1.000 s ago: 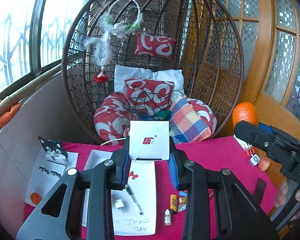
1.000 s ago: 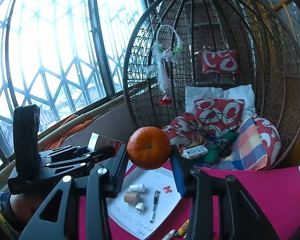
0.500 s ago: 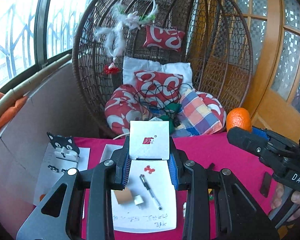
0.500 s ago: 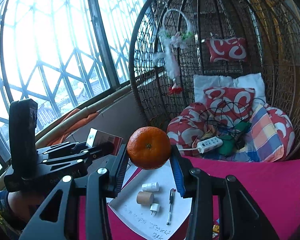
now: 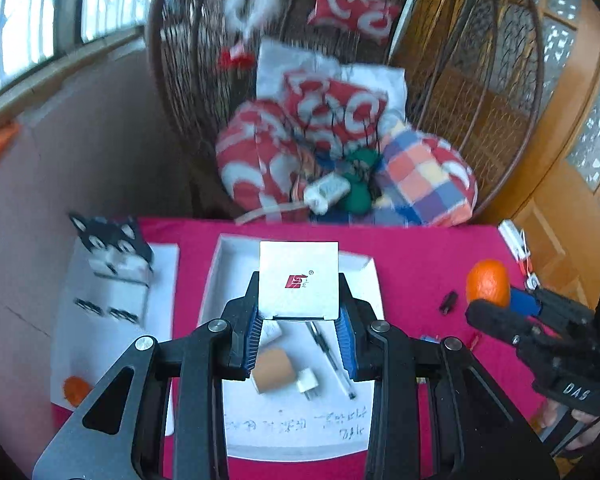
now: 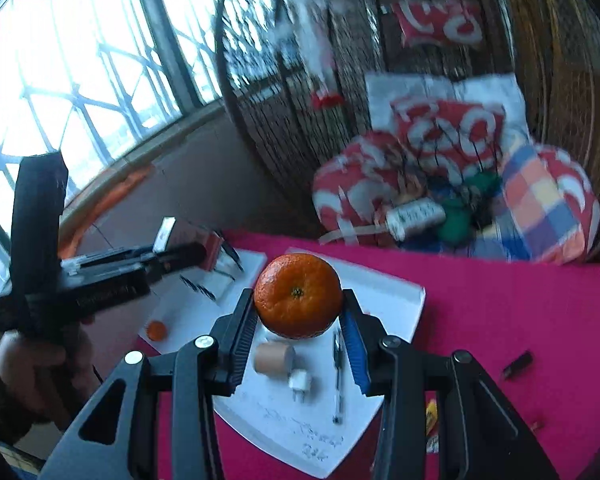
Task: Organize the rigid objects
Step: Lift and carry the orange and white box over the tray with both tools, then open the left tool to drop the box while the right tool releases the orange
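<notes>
Wicker hanging chair (image 5: 440, 80) fills the upper frame of both views, packed with red-and-white cushions; windows (image 6: 80, 60) upper left. Both views partly motion-blurred.

Table under magenta cloth (image 5: 412, 248) spans the lower half; its far edge lies just before the chair. Bare cloth on the right side of the frame.

White tray (image 5: 228, 264) at centre, long axis running away from the camera; inside lie a pen (image 5: 328, 354), a tan cylinder (image 5: 272, 364) and a white plug (image 5: 308, 380).

Left gripper (image 5: 299, 320) clenched on a white box (image 5: 299, 278), flat face toward the camera, held above the tray.

Right gripper (image 6: 299, 320) grasps an orange (image 6: 298, 295), stem dimple facing the camera, above the tray's near part.
</notes>
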The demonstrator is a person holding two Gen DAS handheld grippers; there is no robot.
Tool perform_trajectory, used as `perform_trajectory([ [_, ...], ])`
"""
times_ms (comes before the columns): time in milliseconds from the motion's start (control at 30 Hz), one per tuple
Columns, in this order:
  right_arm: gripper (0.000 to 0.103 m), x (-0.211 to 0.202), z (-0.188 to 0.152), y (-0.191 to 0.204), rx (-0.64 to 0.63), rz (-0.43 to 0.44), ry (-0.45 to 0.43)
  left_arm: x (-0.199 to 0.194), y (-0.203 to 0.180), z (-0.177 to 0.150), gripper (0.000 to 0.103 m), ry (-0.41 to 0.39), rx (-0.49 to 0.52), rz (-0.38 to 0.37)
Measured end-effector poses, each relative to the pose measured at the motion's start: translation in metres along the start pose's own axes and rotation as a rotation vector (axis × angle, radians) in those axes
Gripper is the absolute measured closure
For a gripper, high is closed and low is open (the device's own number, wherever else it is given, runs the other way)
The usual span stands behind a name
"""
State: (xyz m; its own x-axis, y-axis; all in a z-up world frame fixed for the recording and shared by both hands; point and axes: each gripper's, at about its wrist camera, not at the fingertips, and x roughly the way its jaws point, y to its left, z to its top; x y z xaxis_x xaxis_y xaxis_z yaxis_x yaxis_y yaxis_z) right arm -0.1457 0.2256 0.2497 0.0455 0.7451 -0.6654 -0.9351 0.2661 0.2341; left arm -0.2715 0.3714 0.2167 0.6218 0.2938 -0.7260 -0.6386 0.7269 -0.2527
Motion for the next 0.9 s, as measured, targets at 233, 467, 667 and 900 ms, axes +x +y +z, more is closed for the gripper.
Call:
perform_trajectory([
  [233,0.062,0.057,-0.034,-0.020,0.036,-0.047,0.194,0.092,0.012,-0.012,0.072,0.206,0.011,-0.003],
  [467,0.062,0.122,-0.070,-0.022,0.018,-0.079,0.380,0.153,0.012,-0.024,0.071,0.338,0.038,0.051],
  [667,0.062,0.147,-0.081,-0.024,-0.002,-0.113,0.435,0.157,0.021,-0.032,0.071,0.366,0.026,0.108],
  [900,0.061,0.162,-0.082,-0.018,-0.057,-0.140,0.451,0.150,0.022,-0.031,0.070,0.346,0.032,0.150],
])
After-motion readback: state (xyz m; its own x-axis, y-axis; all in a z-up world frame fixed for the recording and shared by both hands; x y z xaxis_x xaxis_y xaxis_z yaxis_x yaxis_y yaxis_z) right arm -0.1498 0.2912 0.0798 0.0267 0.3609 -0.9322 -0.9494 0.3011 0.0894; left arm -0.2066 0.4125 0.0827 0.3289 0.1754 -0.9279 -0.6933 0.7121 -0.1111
